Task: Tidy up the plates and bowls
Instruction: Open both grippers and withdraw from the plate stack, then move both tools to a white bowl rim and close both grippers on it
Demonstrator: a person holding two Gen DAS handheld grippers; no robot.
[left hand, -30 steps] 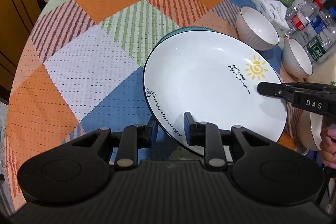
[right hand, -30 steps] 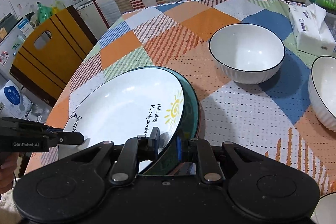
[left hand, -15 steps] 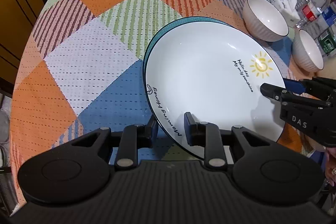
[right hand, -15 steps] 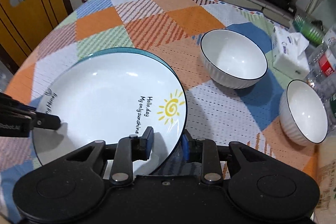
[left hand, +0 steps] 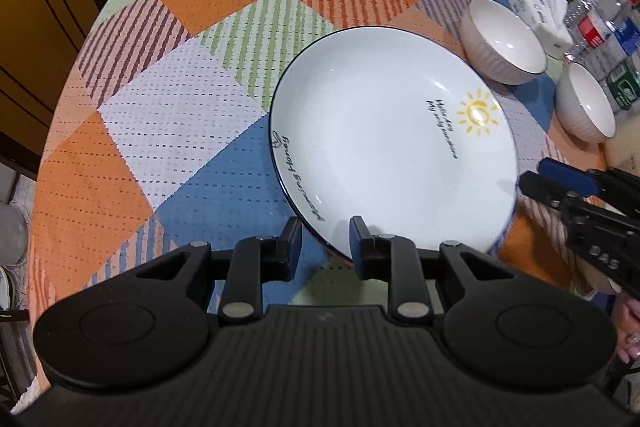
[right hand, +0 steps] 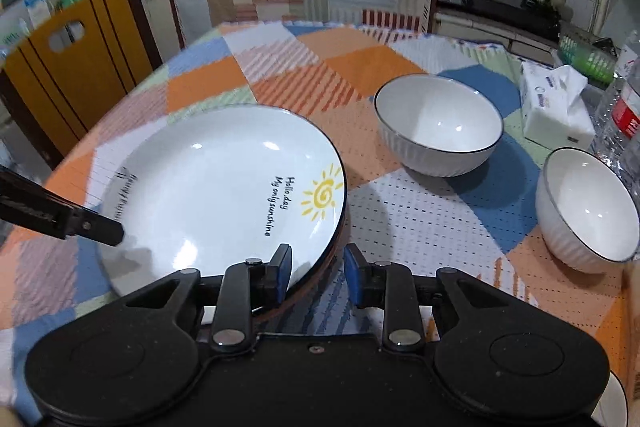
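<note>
Plate (left hand: 392,155) sits on another plate on desk (left hand: 160,115), left hand-held gripper (left hand: 325,243) clamped on its near rim, right hand-held gripper (right hand: 316,273) slack astride opposite rim w/o gripping. One-sided hold could tilt or drag plate off stack, or nudge it toward bowls (right hand: 438,129) nearby.

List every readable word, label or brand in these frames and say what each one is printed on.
"Hello.day My only sunshine" beside a yellow sun drawing: on the white plate.
Cursive line near the plate's opposite rim: too distorted to read surely.
"DAS": faint, on the right hand-held gripper.
Lettering on the left hand-held gripper: blurred.
Print on the tissue pack and bottle label: too small.
</note>
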